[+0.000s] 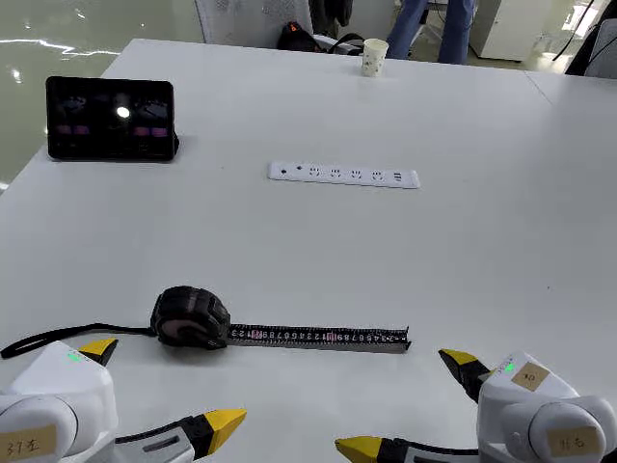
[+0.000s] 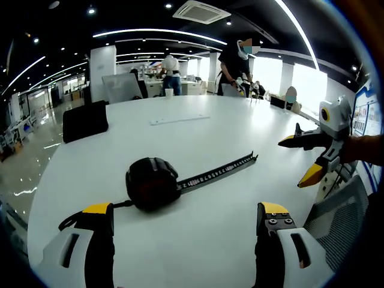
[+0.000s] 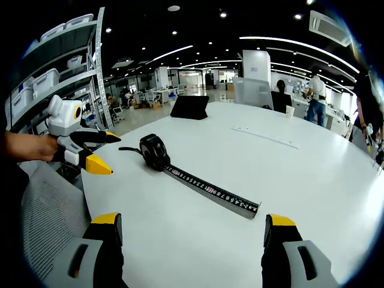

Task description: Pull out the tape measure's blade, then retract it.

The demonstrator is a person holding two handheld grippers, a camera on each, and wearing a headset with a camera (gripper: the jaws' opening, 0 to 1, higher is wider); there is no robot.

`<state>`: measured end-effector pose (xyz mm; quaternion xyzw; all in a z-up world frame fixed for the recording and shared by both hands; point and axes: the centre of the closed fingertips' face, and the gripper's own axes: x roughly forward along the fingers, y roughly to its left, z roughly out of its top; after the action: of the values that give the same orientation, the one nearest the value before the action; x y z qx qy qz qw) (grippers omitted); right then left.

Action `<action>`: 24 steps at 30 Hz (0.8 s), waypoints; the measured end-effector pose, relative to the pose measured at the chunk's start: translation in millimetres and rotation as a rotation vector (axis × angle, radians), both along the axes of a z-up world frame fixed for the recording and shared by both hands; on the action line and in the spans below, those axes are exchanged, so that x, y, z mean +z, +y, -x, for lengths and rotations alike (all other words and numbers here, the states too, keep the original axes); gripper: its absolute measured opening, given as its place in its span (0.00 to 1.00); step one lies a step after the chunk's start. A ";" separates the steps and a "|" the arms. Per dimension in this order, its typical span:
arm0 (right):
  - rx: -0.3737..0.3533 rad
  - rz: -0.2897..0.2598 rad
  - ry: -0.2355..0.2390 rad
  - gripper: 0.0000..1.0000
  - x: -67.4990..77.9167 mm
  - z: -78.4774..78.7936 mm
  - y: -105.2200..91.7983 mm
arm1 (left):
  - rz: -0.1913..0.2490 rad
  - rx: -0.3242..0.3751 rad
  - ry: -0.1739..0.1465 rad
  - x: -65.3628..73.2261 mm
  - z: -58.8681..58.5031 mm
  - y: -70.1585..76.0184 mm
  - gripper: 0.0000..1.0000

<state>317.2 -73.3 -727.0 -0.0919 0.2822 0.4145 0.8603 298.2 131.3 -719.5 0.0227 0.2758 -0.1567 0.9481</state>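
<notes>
A black round-cased tape measure [image 1: 190,316] lies on the white table [image 1: 289,241] near its front edge, its dark numbered blade [image 1: 318,337] drawn out flat rightwards. Its black strap [image 1: 58,337] ends hidden behind the white, yellow-tipped left gripper [image 1: 160,384]. That one and the right gripper [image 1: 408,403] gape wide, empty.

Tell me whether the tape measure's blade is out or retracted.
Out. The blade lies stretched flat on the table from the black case, with its printed numbers showing along it.

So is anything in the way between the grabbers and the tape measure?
No, nothing visible. Just bare table lies between the open left gripper, the open right gripper and the tape measure. The power strip, tablet and cup sit far beyond it.
</notes>
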 end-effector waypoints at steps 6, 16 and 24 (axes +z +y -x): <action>0.028 0.015 0.007 0.96 -2.8 -6.8 -3.5 | 0.001 0.011 0.002 -0.7 -6.7 -0.7 0.96; 0.096 0.045 0.009 0.90 -8.4 -16.9 -7.2 | 0.005 0.032 -0.006 -1.0 -19.0 0.4 0.96; 0.147 0.060 0.020 0.82 -13.8 -25.6 -9.2 | 0.002 0.063 -0.012 -3.2 -33.6 4.0 0.95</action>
<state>342.8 -82.5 -740.8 -0.1341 0.2958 0.4686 0.8216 331.8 135.3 -722.6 0.0140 0.2705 -0.1271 0.9542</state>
